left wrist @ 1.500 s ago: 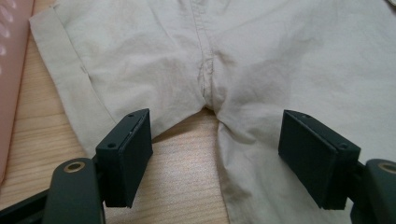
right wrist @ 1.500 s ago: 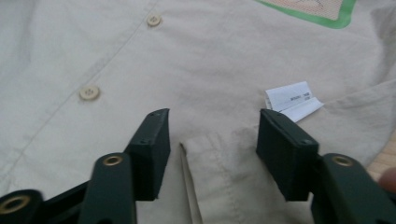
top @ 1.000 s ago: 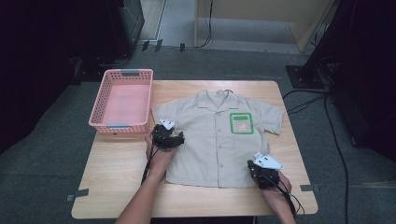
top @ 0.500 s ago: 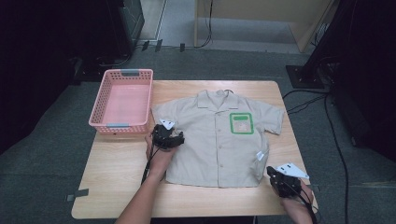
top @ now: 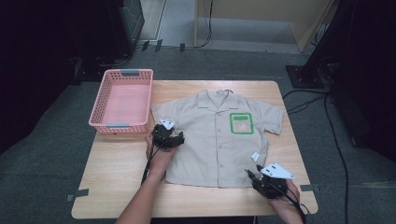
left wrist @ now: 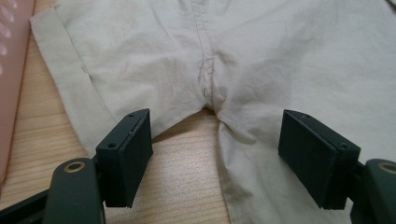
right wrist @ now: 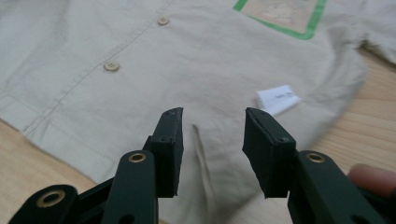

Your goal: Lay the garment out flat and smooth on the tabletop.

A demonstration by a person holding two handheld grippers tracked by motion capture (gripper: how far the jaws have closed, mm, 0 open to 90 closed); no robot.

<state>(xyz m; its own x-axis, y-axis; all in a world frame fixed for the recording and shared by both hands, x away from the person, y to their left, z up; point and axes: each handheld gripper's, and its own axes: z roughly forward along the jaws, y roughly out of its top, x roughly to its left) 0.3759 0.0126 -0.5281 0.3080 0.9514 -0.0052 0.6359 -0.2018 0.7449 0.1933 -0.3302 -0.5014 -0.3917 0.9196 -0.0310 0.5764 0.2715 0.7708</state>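
A beige short-sleeved shirt (top: 210,135) lies flat and face up on the wooden table (top: 116,186), with a green chest patch (top: 241,123) and a white tag (top: 255,156) near its right side seam. My left gripper (top: 170,135) rests at the shirt's left armpit. In the left gripper view its jaws (left wrist: 217,135) stand wide open on either side of the armpit seam (left wrist: 205,88). My right gripper (top: 256,175) is at the hem's right corner. Its jaws (right wrist: 212,126) have just been opening, and a loose fold of the shirt (right wrist: 140,70) lies between them unpressed.
A pink plastic basket (top: 116,125) stands at the table's back left, close to the shirt's left sleeve. Bare wood runs along the near edge and the left front. Cables and dark stands surround the table on the floor.
The right hand drew toward the near right corner, then came slightly back left. Its jaws went from shut on the hem to apart. The left hand stayed put.
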